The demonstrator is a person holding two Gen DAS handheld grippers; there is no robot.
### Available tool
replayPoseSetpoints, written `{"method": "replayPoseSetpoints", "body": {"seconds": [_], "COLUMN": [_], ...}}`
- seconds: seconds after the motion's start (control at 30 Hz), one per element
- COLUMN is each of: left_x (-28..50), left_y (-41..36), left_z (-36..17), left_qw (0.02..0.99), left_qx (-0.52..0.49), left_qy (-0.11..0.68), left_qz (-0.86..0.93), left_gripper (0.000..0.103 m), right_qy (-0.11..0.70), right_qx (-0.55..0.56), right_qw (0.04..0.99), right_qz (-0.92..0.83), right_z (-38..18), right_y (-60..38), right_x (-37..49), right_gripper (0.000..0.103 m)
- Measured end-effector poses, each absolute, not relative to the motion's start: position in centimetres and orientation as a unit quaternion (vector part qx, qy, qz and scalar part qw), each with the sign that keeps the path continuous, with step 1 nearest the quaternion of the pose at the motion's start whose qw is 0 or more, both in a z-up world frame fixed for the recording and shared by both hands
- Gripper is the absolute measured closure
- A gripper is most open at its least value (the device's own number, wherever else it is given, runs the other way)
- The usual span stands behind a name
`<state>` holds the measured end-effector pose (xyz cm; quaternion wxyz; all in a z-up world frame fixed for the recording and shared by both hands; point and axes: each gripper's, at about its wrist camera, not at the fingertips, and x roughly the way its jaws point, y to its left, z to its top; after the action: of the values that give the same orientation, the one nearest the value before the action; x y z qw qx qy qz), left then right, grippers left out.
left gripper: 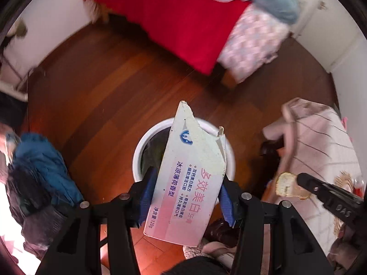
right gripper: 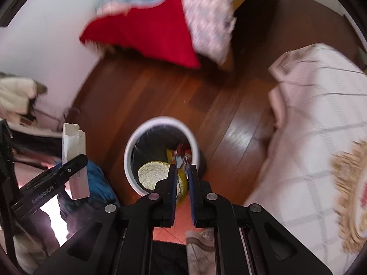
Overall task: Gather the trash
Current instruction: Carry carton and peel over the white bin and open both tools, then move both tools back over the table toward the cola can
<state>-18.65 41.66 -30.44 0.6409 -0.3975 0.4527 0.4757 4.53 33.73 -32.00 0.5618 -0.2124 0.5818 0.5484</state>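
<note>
Both fisheye views are evenly, fairly brightly lit; black vignette rings the frame and straight lines bow near the edges; glare streaks the floor (right gripper: 231, 137) in the right view; overexposed white patches at lower left; the bedding (right gripper: 321, 119) and red cloth (left gripper: 183, 23) are motion-blurred; the box (left gripper: 185, 183) print is sharp.

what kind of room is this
Most likely a bedroom in a home. A bed with a red cover and patterned bedding stands on a wooden floor, a second quilted bedspread lies to the side, and a white bin sits on the floor between them.
</note>
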Motion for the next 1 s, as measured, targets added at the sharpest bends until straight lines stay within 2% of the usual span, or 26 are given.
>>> {"method": "replayPoseSetpoints", "body": {"seconds": [0.2, 0.23, 0.3, 0.37, 0.4, 0.43, 0.5, 0.8, 1.0], "left_x": [-20.4, -20.6, -21.2, -21.9, -22.2, -22.4, -23.1, -23.9, -23.4], "left_y": [44.2, 44.6, 44.9, 44.9, 44.8, 44.7, 44.4, 42.6, 41.5], "left_z": [-35.4, -36.1, -36.4, -36.7, -36.8, -37.0, -37.1, -37.4, -35.7], "left_qw": [0.611, 0.606, 0.599, 0.591, 0.585, 0.583, 0.576, 0.565, 0.574], "left_qx": [-0.438, -0.441, -0.445, -0.446, -0.442, -0.439, -0.426, -0.411, -0.397], "left_qy": [0.469, 0.47, 0.466, 0.463, 0.467, 0.469, 0.474, 0.477, 0.472], "left_qz": [0.464, 0.467, 0.475, 0.487, 0.495, 0.497, 0.512, 0.534, 0.54], "left_gripper": [0.05, 0.045, 0.007, 0.003, 0.003, 0.003, 0.002, 0.001, 0.001], "right_qy": [0.601, 0.601, 0.601, 0.597, 0.594, 0.596, 0.599, 0.579, 0.572], "right_qx": [-0.285, -0.293, -0.315, -0.332, -0.339, -0.337, -0.331, -0.357, -0.356], "right_qw": [0.527, 0.524, 0.518, 0.517, 0.52, 0.518, 0.517, 0.534, 0.542], "right_qz": [0.53, 0.528, 0.521, 0.516, 0.512, 0.512, 0.514, 0.502, 0.502], "right_z": [-40.2, -41.0, -43.0, -44.5, -45.2, -45.3, -45.5, -44.9, -43.4], "right_y": [40.9, 41.7, 43.2, 44.4, 44.8, 44.8, 44.8, 42.4, 40.9], "right_x": [0.0, -0.2, -0.6, -1.0, -1.1, -1.0, -0.9, -1.6, -1.9], "right_gripper": [0.093, 0.093, 0.092, 0.084, 0.06, 0.027, 0.001, 0.0, 0.0]}}
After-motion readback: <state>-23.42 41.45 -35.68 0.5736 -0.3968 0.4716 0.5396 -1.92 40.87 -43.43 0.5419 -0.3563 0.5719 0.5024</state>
